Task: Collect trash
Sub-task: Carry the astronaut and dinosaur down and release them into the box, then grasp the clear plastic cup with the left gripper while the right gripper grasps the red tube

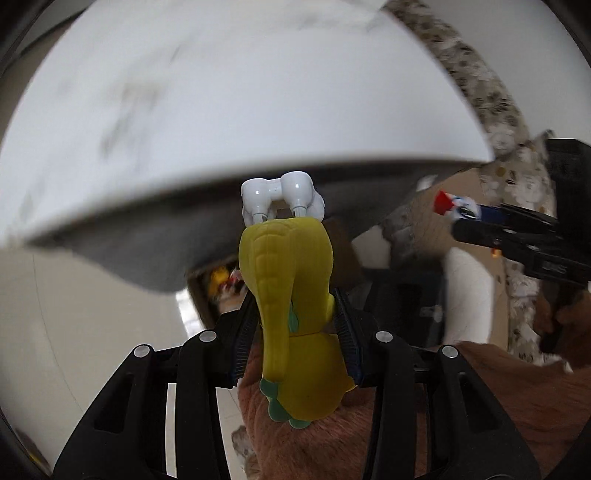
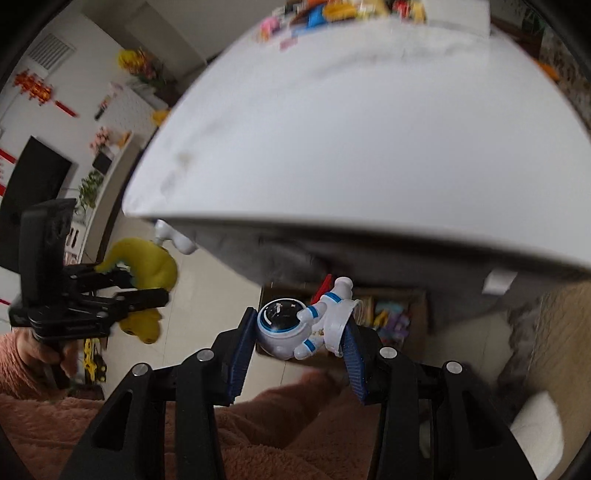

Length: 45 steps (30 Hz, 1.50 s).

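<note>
My left gripper [image 1: 295,299] is shut on a yellow toy creature [image 1: 291,266] with green spots and white feet, its feet pointing away from me. In the right wrist view the same left gripper [image 2: 147,288] and yellow toy [image 2: 147,266] hang at the left, beside the table's corner. My right gripper [image 2: 301,317] is shut on a white astronaut toy [image 2: 291,325] with blue stripes and a dark visor. That right gripper [image 1: 469,221] and its astronaut toy [image 1: 454,203] also show at the right of the left wrist view. Both grippers point steeply down in front of the white table [image 2: 369,147].
Below the table's edge [image 1: 221,110] an open cardboard box [image 2: 391,317] holds several colourful things; the same box [image 1: 201,295] shows behind the yellow toy. Colourful clutter [image 2: 332,11] lies at the table's far end. A fuzzy sleeve [image 2: 258,435] fills the foreground. Pale floor tiles [image 1: 92,314] lie to the left.
</note>
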Each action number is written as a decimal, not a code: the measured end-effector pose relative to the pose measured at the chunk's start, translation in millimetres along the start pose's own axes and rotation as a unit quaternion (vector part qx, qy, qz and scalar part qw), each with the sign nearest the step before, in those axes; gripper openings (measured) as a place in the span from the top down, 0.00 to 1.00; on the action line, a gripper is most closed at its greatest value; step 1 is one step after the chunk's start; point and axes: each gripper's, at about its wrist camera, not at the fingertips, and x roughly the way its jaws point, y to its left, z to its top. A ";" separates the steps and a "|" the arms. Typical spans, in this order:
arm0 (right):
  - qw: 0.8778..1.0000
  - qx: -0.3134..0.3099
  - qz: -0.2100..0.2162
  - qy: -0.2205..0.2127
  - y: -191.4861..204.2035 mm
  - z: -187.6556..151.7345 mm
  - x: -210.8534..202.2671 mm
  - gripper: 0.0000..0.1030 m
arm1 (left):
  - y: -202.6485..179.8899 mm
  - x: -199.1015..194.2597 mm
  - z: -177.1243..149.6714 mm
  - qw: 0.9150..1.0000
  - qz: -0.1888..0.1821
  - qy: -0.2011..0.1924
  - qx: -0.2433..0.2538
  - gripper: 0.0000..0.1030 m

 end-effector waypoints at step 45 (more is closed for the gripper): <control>0.997 -0.036 0.044 -0.059 -32.2 19.1 -44.7 0.18 | -31.5 -65.2 62.4 0.991 0.070 -0.102 -0.059 0.21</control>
